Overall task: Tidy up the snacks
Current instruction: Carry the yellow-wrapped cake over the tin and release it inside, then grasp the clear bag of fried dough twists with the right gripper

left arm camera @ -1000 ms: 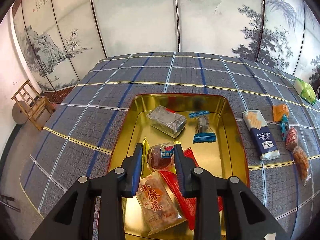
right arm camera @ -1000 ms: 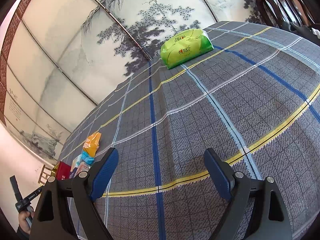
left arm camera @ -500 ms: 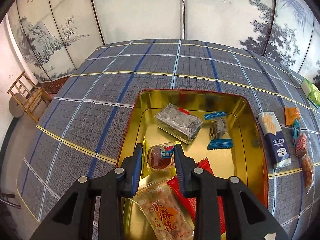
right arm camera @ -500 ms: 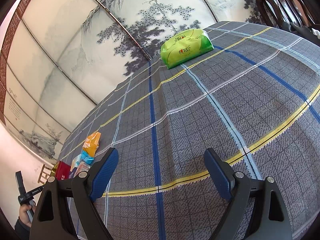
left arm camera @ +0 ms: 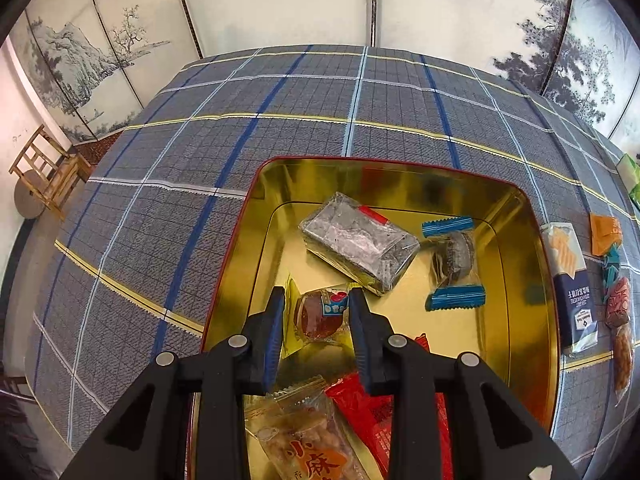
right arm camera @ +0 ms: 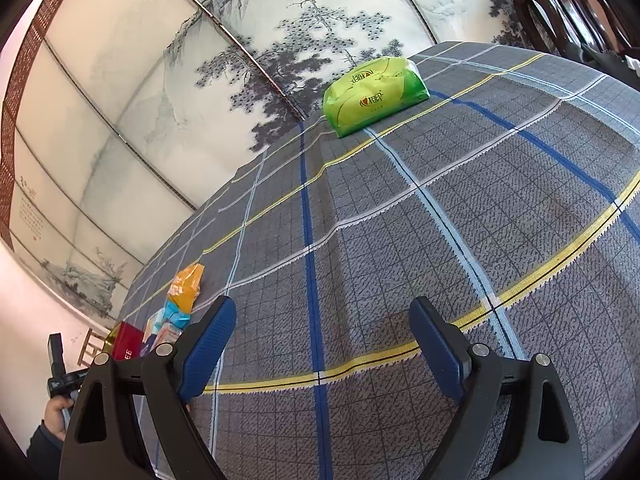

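Observation:
My left gripper [left arm camera: 316, 295] is shut on a small yellow-wrapped brown cake [left arm camera: 318, 317] and hangs over the gold tin [left arm camera: 400, 165]. In the tin lie a silver pack [left arm camera: 360, 240], a blue-ended wrapped cookie [left arm camera: 454, 256], a red packet [left arm camera: 376, 412] and a clear packet of fried twists [left arm camera: 308, 440]. My right gripper [right arm camera: 322, 320] stands open over bare plaid cloth, nothing between its fingers. A green pack [right arm camera: 374, 94] lies far ahead of it.
Right of the tin lie a blue-and-white biscuit pack [left arm camera: 572, 284], an orange packet [left arm camera: 604, 232] and some small wrapped snacks [left arm camera: 618, 308]. In the right wrist view, the orange packet [right arm camera: 186, 284], the tin's red side [right arm camera: 126, 340] and a person's hand [right arm camera: 56, 412] sit far left.
My left gripper has moved forward and down over the tin, still holding the cake; the twists and red packet have slid lower in its view. The right gripper has stayed still.

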The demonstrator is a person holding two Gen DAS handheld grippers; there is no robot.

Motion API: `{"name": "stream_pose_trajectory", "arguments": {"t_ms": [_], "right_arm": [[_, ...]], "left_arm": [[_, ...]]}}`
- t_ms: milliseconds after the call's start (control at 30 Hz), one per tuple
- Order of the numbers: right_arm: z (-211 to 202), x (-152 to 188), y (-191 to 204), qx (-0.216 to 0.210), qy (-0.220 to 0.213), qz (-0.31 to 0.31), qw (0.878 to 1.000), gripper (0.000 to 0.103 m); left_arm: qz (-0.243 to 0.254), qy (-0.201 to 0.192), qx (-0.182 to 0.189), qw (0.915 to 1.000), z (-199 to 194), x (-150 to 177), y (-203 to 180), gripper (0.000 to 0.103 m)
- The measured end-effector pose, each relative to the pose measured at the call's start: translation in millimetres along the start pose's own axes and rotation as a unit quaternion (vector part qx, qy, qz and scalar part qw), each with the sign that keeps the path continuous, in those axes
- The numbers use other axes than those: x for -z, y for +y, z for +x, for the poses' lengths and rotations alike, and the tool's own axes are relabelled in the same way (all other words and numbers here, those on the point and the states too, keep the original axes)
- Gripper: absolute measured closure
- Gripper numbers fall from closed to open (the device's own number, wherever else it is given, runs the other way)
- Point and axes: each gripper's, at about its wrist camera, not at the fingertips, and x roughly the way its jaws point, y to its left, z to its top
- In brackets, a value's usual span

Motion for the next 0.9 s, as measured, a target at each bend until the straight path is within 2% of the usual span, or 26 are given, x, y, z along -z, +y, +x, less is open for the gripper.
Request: {"name": "stream_pose_trajectory", "arguments": {"t_ms": [333, 467, 567, 633, 700, 733, 800, 900], "right_arm": [[0, 0, 0, 0.000, 0.000, 0.000, 1.000, 0.014], [0, 0, 1, 0.002, 0.000, -0.001, 1.000, 0.014], [1, 1, 3, 0.008, 0.003, -0.008, 1.000, 0.014], [2, 5, 15, 0.043, 0.012, -0.038, 0.998, 0.014], [-2, 16, 39, 0.055, 0.022, -0.083, 0.995, 0.014], [-3, 25, 55, 0.044, 0.032, -0.108, 0.993, 0.014], [-1, 46, 91, 0.017, 0.060, -0.165, 0.984, 0.014], [15, 80, 143, 0.000, 0.103, -0.257, 0.961, 0.014]], "left_arm": [[-0.001, 0.004, 0.003, 1.0000, 2, -1, 1, 0.074], [-0.013, 0.001, 0.023, 0.9996, -2, -1, 6, 0.064], [-0.008, -0.050, 0.037, 0.9980, -31, 5, 8, 0.064], [-0.012, -0.090, 0.062, 0.9939, -61, 15, 13, 0.059], [-0.014, -0.138, 0.079, 0.9872, -96, 32, 18, 0.038], [-0.011, -0.160, 0.083, 0.9835, -111, 42, 19, 0.034], [-0.001, -0.196, 0.094, 0.9760, -136, 66, 19, 0.031], [0.022, -0.208, 0.113, 0.9715, -150, 99, 15, 0.030]]}}
